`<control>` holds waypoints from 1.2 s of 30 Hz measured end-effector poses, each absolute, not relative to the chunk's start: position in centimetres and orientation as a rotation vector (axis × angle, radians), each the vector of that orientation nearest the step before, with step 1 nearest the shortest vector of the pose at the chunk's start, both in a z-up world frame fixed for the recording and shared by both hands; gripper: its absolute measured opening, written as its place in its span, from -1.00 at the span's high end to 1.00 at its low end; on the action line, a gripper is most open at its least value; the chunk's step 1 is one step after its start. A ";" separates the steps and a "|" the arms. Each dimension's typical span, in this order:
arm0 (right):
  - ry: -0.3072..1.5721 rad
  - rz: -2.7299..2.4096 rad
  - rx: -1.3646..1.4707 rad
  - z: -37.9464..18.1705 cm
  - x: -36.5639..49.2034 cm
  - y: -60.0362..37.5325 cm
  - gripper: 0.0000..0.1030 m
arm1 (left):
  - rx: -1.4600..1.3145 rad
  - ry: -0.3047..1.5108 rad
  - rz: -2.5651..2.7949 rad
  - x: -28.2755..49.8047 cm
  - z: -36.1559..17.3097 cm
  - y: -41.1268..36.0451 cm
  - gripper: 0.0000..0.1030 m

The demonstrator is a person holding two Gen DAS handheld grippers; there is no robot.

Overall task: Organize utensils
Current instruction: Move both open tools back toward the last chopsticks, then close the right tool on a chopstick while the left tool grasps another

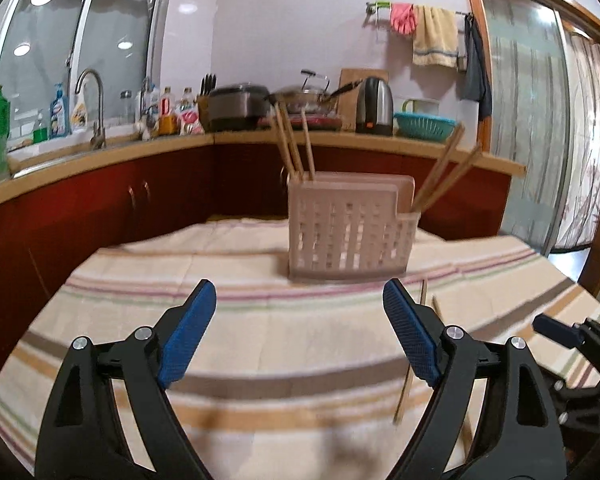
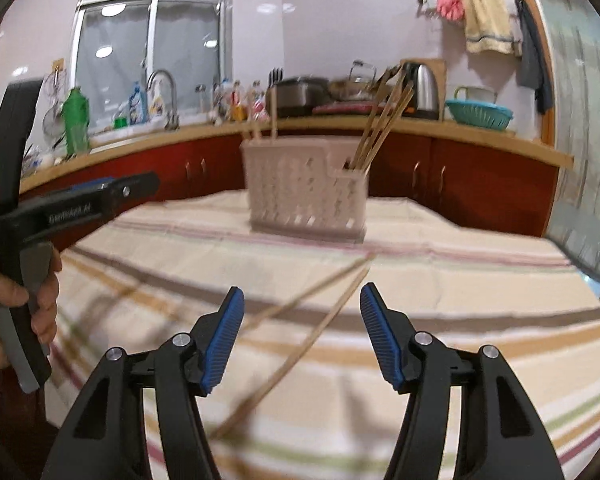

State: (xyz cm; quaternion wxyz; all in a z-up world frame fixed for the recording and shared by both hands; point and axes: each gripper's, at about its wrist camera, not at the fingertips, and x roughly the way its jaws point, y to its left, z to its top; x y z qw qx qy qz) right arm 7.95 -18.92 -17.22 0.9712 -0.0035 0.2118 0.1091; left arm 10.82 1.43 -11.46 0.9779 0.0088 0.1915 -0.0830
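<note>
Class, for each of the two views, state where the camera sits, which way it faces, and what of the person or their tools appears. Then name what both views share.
Left wrist: on the left tool, facing the utensil holder; the right tool enters at the right edge.
Right wrist: on the right tool, above loose chopsticks, facing the holder; the left tool and the hand show left.
Shared: holder, striped cloth, kitchen counter.

blurred chopsticks [image 2: 300, 344], blurred holder [image 2: 306, 196]

Bright indoor light, ceiling lamps glaring in the window [image 1: 80, 52]; motion-blurred, fisheye-warped edges.
</note>
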 end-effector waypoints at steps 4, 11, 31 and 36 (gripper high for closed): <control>0.496 0.258 -0.027 -19.6 7.1 -17.3 -0.15 | 0.014 0.415 -0.151 9.5 -12.8 2.1 -0.62; 0.634 0.286 -0.059 -22.5 7.7 -16.4 0.07 | 0.000 0.433 -0.147 8.3 -13.4 2.2 -0.62; 0.623 0.070 0.063 -22.8 7.7 -25.6 0.73 | 0.040 0.566 -0.270 10.1 -16.5 -3.6 -0.61; 0.615 0.040 0.092 -22.9 7.6 -27.8 0.74 | 0.063 0.637 -0.314 11.3 -17.8 -5.3 -0.39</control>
